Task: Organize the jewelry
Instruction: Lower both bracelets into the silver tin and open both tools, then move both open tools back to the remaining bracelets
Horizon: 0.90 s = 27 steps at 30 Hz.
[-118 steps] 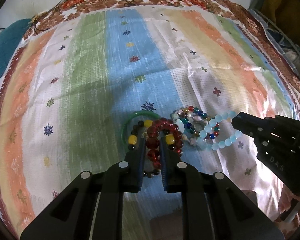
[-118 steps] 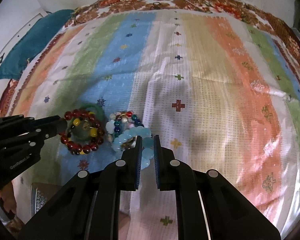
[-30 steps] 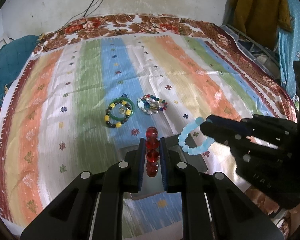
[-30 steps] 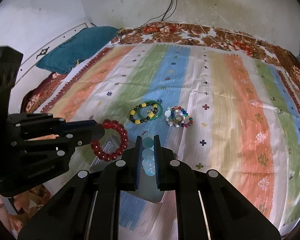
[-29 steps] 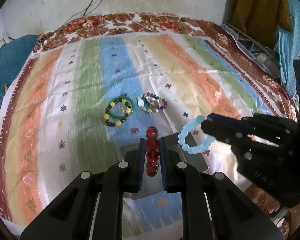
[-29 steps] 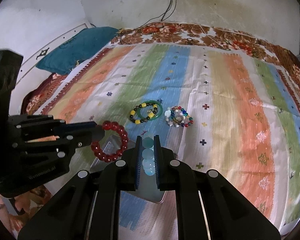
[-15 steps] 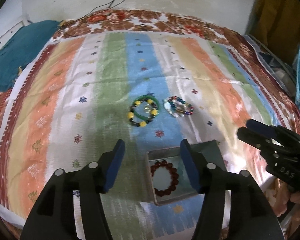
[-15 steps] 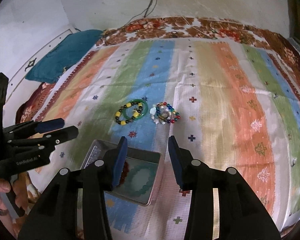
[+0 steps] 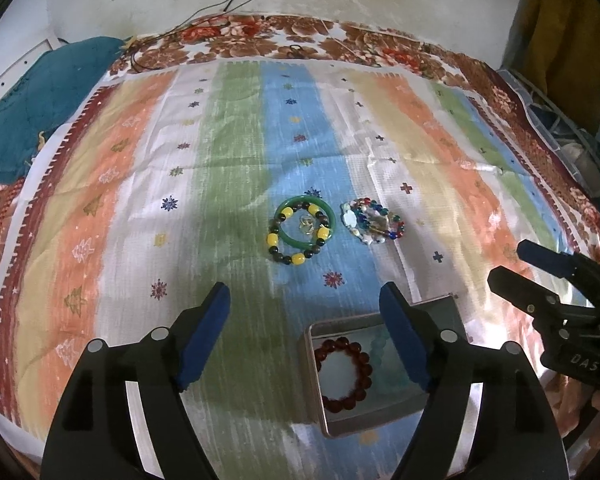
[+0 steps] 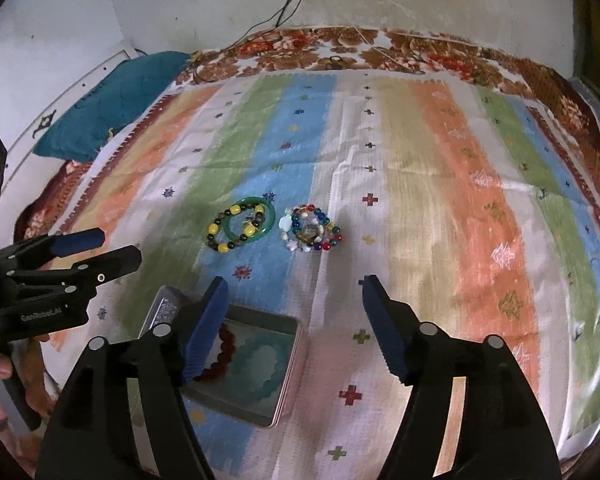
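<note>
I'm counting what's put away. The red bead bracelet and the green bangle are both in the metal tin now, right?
Not quite. The red bead bracelet is in the metal tin, but the green bangle lies out on the striped cloth. Its tin mate is the light blue bracelet, as both wrist views show.

Left tool [image 9: 304, 312] angled down, jaws opening, nothing between; right tool [image 10: 294, 306] likewise, jaws opening, empty.

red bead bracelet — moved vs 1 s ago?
Yes. The dark red bead bracelet was clamped in the left gripper above the striped bedsheet; it now lies inside the square metal tin, jaws opening and empty.
</note>
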Each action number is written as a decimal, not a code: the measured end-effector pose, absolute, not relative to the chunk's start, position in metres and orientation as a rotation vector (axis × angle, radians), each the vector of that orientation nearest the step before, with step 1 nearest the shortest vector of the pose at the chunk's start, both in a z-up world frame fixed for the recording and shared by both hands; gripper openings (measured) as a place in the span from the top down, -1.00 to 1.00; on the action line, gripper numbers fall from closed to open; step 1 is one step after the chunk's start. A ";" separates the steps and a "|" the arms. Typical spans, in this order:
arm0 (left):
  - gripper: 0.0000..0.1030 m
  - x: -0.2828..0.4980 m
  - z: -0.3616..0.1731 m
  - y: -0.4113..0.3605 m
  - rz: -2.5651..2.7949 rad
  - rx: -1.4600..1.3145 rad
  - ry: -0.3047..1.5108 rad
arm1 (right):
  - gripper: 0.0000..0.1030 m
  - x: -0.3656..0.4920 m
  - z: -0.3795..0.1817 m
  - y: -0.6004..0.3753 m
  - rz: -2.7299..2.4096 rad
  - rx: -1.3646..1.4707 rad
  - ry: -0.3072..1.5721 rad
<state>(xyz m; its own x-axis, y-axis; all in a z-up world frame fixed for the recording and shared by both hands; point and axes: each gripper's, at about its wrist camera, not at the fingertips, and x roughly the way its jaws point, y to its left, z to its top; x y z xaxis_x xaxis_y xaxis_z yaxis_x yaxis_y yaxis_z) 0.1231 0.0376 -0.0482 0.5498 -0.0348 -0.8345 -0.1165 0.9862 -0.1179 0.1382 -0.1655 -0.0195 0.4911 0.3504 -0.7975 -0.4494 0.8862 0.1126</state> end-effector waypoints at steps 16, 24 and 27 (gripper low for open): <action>-0.50 0.146 -0.066 0.052 0.106 -0.155 1.040 | -0.39 0.173 -0.032 -0.168 0.458 -0.069 0.987; -0.51 0.158 -0.076 0.057 0.118 -0.152 1.053 | -0.39 0.189 -0.047 -0.162 0.430 -0.082 1.029; -0.51 0.161 -0.081 0.062 0.112 -0.174 1.065 | -0.39 0.194 -0.049 -0.161 0.426 -0.085 1.033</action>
